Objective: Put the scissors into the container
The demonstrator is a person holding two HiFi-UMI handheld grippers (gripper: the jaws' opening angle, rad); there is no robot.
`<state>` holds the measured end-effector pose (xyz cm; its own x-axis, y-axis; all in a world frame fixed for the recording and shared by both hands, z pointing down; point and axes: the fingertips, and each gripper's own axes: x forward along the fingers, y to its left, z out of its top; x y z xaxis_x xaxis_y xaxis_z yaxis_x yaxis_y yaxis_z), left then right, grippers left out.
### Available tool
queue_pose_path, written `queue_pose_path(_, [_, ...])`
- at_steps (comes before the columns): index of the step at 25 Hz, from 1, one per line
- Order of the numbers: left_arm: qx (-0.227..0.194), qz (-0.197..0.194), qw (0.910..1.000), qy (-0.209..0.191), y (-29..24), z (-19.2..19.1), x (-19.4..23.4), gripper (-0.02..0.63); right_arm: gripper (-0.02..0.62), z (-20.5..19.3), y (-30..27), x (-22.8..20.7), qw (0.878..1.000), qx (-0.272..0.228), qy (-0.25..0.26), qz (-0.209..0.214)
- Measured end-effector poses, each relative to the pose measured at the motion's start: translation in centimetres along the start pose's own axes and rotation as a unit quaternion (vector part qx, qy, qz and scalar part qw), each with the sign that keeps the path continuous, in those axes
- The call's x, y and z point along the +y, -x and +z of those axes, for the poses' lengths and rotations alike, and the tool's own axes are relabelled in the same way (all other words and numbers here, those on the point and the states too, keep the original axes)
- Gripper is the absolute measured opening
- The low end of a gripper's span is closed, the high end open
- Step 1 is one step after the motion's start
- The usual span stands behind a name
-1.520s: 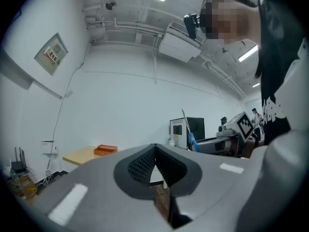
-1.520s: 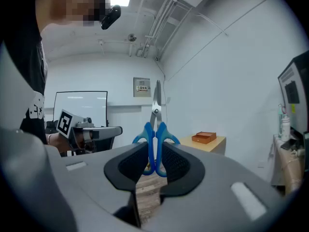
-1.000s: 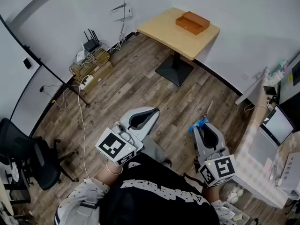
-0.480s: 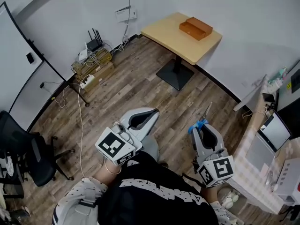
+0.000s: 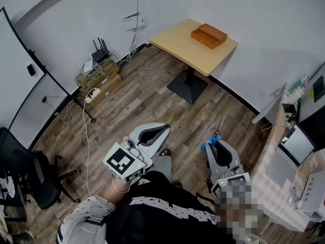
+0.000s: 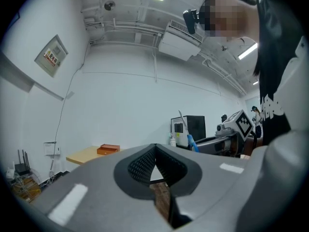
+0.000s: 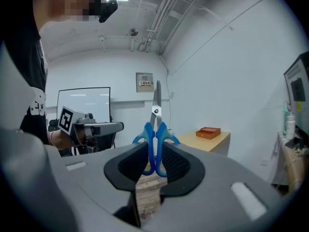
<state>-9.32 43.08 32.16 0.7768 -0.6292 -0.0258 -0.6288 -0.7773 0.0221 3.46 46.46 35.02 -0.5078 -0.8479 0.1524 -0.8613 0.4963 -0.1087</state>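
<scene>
Clamping the scissors (image 7: 155, 129) by their blue handles, the right gripper (image 7: 154, 159) holds the blades toward 12 o'clock. At its 9 o'clock, the left gripper (image 6: 154, 151) has its jaws pressed together on nothing. The brown container (image 5: 208, 36) sits on the table (image 5: 175, 37), well apart at 12 o'clock.

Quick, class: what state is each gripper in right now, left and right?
Left gripper: closed, nothing between its jaws.
Right gripper: closed on the scissors, gripping the blue handles.
</scene>
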Motion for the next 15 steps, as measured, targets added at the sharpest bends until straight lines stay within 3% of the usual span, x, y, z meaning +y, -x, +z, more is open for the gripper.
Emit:
queue_pose_path(5, [0.001,-0.025,0.9996,0.013,-2.5,-0.3,0.8,0.002,0.104,0.1,-1.3,-1.5,1.0,0.013,-0.003,-0.017])
queue_pose_path(15, [0.0,-0.031,0.9995,-0.011,-7.0,0.4,5.6,0.002,0.104,2.2,-6.2,-5.0,0.999,0.007,-0.006,-0.031])
